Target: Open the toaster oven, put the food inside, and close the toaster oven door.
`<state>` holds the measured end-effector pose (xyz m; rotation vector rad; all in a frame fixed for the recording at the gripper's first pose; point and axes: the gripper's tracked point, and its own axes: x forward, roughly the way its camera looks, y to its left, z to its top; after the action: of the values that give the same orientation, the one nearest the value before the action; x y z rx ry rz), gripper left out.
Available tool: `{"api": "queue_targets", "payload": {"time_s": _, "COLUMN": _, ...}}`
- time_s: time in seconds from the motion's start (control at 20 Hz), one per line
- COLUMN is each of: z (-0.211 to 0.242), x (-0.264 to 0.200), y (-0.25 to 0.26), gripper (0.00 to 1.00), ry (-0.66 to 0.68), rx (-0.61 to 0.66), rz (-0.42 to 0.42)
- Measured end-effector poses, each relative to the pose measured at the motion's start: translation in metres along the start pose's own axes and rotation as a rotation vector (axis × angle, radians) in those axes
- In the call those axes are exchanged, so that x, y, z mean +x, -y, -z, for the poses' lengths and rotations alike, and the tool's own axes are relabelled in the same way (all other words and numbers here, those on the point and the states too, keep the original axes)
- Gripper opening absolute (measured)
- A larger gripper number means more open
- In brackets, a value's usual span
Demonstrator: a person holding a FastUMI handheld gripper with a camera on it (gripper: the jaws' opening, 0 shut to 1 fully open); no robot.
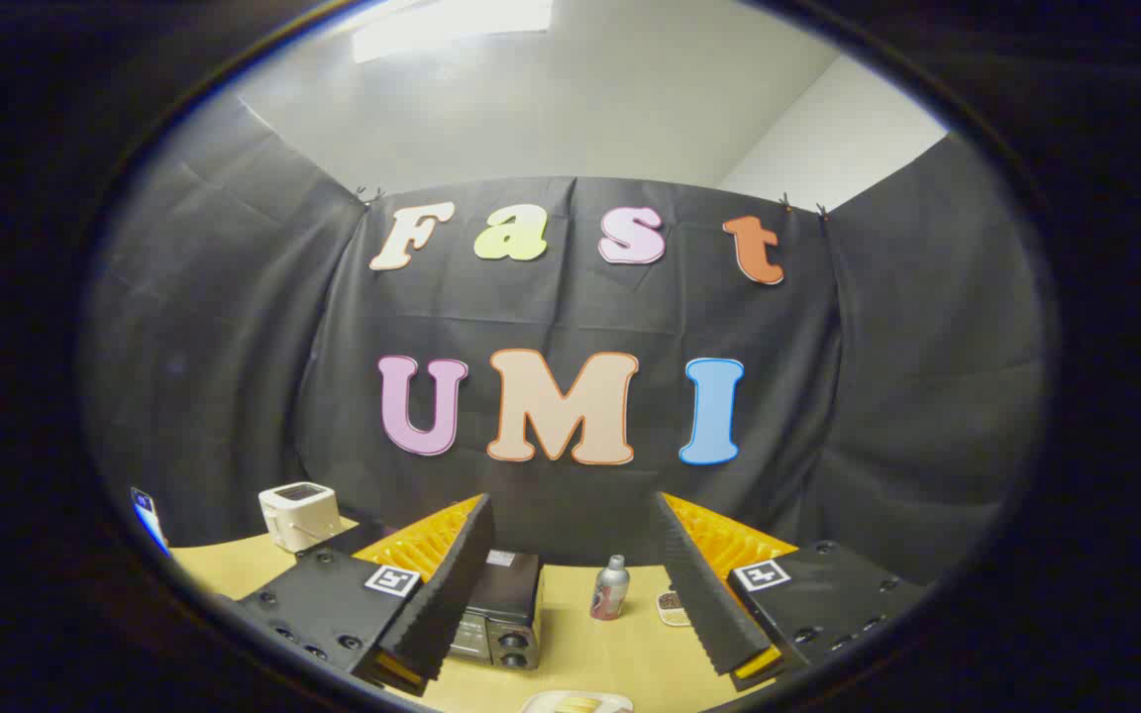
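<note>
My gripper (pixel 585 662) hangs high over the wooden table (pixel 585 649), open with nothing between its fingers. A black toaster oven (pixel 503 609) stands on the table beyond the left finger (pixel 442 604), which covers its left part. Two round knobs show on its right side, and I cannot tell how its door stands. A pale plate with yellowish food (pixel 575 703) lies on the table between the fingers, close to me, mostly cut off.
A silver can with a red label (pixel 610 588) stands right of the oven. A small flat dish (pixel 672 606) lies beside the right finger. A white toaster (pixel 299 513) sits at the back left, with a phone-like device (pixel 148 517) further left.
</note>
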<state>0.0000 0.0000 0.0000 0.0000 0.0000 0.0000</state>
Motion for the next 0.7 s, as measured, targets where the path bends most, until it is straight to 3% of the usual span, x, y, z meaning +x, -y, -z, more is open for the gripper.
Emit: {"api": "queue_targets", "payload": {"time_s": 0.7, "z": 0.003, "x": -0.012, "y": -0.016, "gripper": 1.00, "ry": 0.051, "rx": -0.068, "rz": 0.008}}
